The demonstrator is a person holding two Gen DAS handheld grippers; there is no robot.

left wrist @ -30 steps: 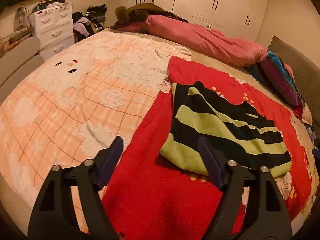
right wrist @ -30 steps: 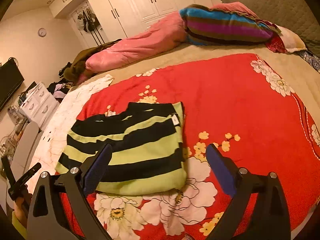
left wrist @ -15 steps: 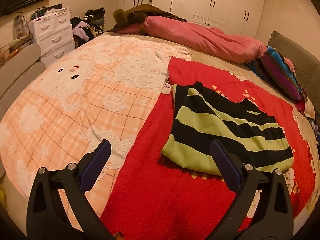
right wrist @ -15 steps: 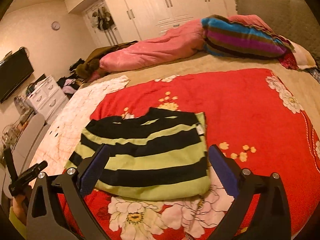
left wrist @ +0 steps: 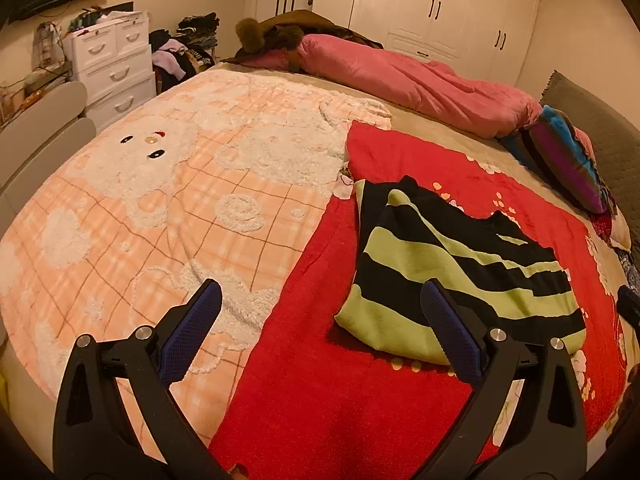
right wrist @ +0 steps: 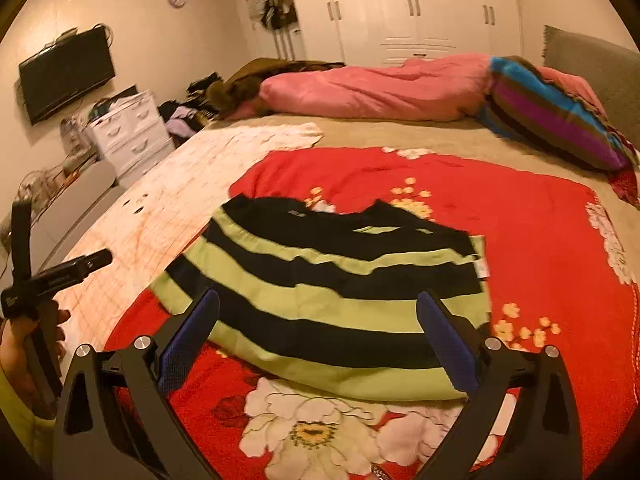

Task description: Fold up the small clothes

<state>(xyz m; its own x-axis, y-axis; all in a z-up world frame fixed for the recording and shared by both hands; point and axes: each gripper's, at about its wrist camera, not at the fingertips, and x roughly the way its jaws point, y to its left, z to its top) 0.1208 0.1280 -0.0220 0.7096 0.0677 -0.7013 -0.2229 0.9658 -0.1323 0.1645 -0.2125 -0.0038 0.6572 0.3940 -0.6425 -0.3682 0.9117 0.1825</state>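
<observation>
Striped green-and-black top lies folded flat on the red floral blanket, centre frame, apparently a finished fold. Left tool and right tool both hang spread and empty above it, gripping nothing. Bed also carries a peach plaid blanket; white wardrobes behind.

A wide bed under a tan sheet carries it all: a peach checked blanket with fluffy white shapes beside a red flowered blanket, edges touching. On the red one lies a folded green-and-black striped top. A pink quilt and striped pillow sit along the far edge
</observation>
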